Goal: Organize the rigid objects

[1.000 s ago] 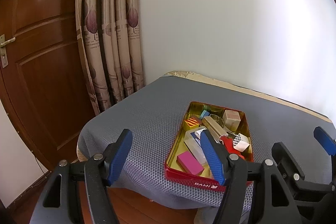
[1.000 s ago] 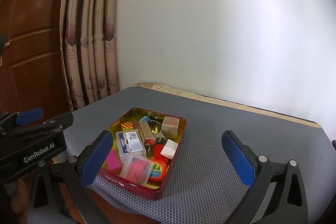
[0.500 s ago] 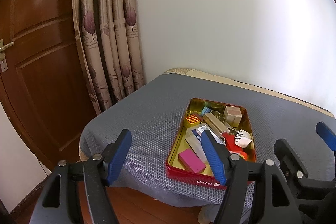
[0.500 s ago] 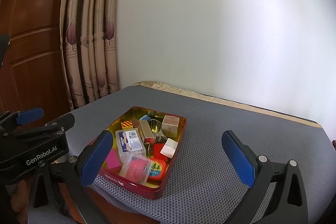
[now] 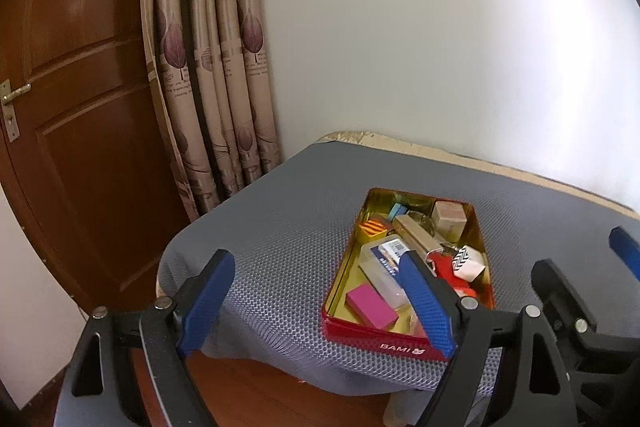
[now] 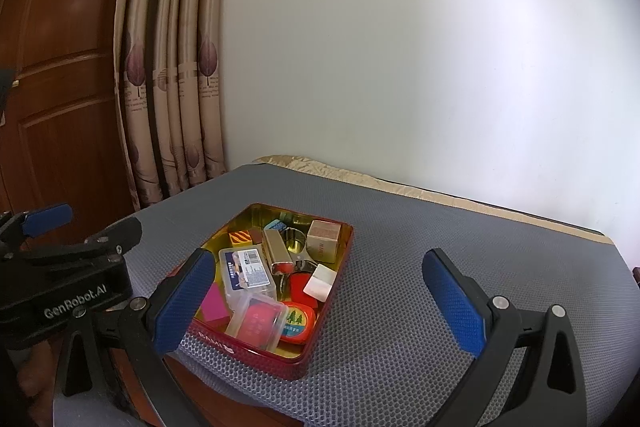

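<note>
White wall [image 6: 420, 67], brown door [image 5: 72, 107] and leaf-patterned curtain [image 5: 208, 75] at far left. A table under a grey mesh mat [image 6: 420, 267] carries a red tin [image 6: 280, 349] at its near edge, crowded with small rigid objects: clear plastic case [image 6: 246, 269], wooden cube [image 6: 325, 234], pink block [image 5: 371, 307], striped block [image 5: 373, 228]. Left gripper [image 5: 316, 303]: jaws opening, nothing between them, its right finger overlapping the tin in view. Right gripper [image 6: 320, 307]: spread wide, empty, above the tin's near right corner.

black grippers [image 6: 320, 303], blue pads [image 6: 182, 301], silver screws
</note>
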